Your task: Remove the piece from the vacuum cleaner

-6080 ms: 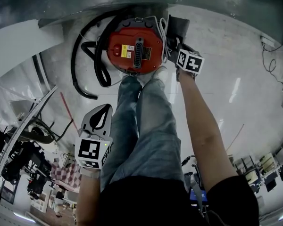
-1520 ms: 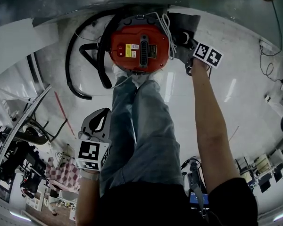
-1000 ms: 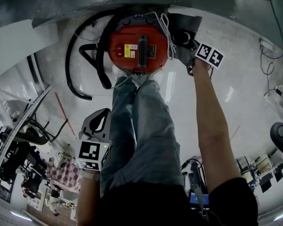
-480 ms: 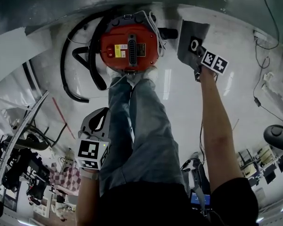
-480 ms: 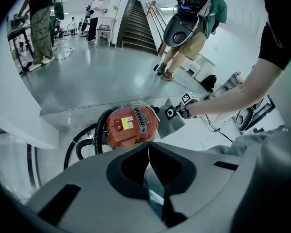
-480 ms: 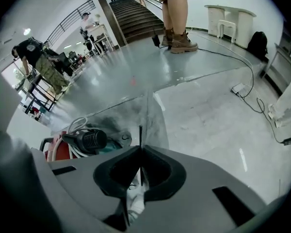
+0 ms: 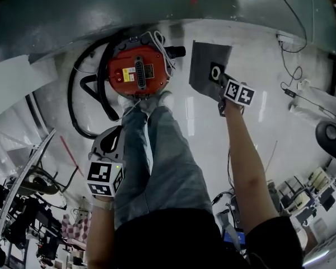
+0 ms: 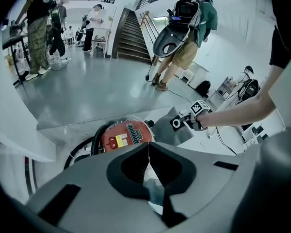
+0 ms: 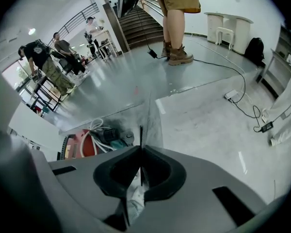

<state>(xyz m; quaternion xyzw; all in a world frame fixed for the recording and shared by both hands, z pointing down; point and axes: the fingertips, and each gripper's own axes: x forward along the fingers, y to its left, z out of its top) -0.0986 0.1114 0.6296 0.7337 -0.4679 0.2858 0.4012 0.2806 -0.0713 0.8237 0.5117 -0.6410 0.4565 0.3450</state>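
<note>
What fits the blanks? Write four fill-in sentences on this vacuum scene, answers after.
The vacuum cleaner has a ____ top.
The right gripper is ____ on the flat grey piece.
The left gripper, jaws together, holds ____.
The hose beside the vacuum cleaner is ____.
Answers: red; shut; nothing; black.

Bright, even indoor light, with strong fisheye bending.
White glare streaks lie on the glossy floor (image 7: pixel 280 133) just right of the right gripper (image 7: pixel 220 84); in its own view the gripper body looks soft near the lens, and the corners go black.
</note>
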